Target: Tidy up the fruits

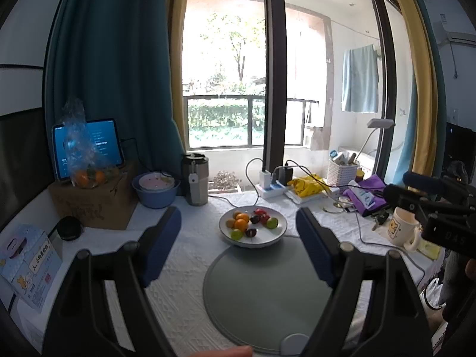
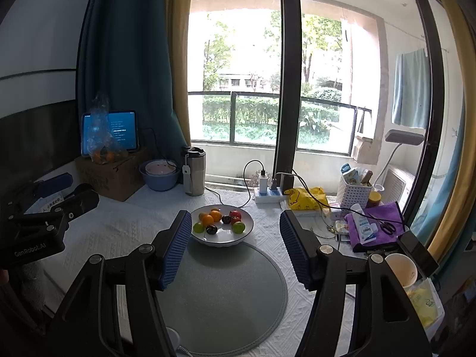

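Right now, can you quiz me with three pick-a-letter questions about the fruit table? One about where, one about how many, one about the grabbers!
1. Where is the fruit plate?
A. beyond the round grey mat
B. on the cardboard box
C. inside the blue bowl

2. How many green fruits lie on it?
A. none
B. two
C. five

3. How are both grippers' fingers?
A. shut on an orange
B. holding the mug
C. open, holding nothing

Answers: 1 A, the plate sits at the mat's far edge. 2 B, one green fruit left, another right. 3 C, left gripper and right gripper show wide gaps.

Fruit bowl sits ahead of the fingers, piled with oranges, green limes, dark plums.
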Motion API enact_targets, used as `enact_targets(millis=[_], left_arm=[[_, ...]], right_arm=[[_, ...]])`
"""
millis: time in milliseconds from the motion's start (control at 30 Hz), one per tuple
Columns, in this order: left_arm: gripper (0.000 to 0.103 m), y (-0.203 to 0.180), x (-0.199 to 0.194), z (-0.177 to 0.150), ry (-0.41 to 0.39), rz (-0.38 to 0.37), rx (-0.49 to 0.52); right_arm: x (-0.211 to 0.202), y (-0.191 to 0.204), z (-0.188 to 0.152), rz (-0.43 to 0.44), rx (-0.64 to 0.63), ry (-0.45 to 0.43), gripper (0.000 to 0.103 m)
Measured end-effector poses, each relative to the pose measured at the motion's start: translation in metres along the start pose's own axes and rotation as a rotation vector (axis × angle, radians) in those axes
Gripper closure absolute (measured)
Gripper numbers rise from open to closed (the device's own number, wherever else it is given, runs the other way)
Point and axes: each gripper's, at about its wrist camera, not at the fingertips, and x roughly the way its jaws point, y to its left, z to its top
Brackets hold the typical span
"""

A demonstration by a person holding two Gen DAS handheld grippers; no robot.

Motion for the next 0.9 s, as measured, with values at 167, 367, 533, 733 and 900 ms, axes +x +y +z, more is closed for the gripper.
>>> enact_targets(millis=[167,367,533,733,900], left_arm=[[0.022,0.0000,-0.0001,0.0001,0.001,-0.001,-0.002],[0.022,-0.0008,-0.0005,0.0004,0.000,-0.005,0.002],[0.022,-0.0012,-0.0004,0.0002,-0.002,-0.005,0.000],[0.022,-0.0025,-0.0008,0.0006,0.000,-0.006,0.003],[0.022,-0.0051,-0.0026,-0.0007,-0.005,-0.009,0.004]], right_arm=[[0.0007,-0.0006,0.0000,0.001,0.002,0.003,0.038],[0.0007,-0.0010,-0.0003,-0.001,-0.001,0.001,0.038],[0.0021,-0.0016,-0.0015,-0.002,0.000,0.004,0.038],[0.0013,-0.0014,-0.0007,0.001,-0.002,0.000,0.038],[-0.0004,-0.0018,-0.0012,-0.002,-0.001,-0.005,0.038]])
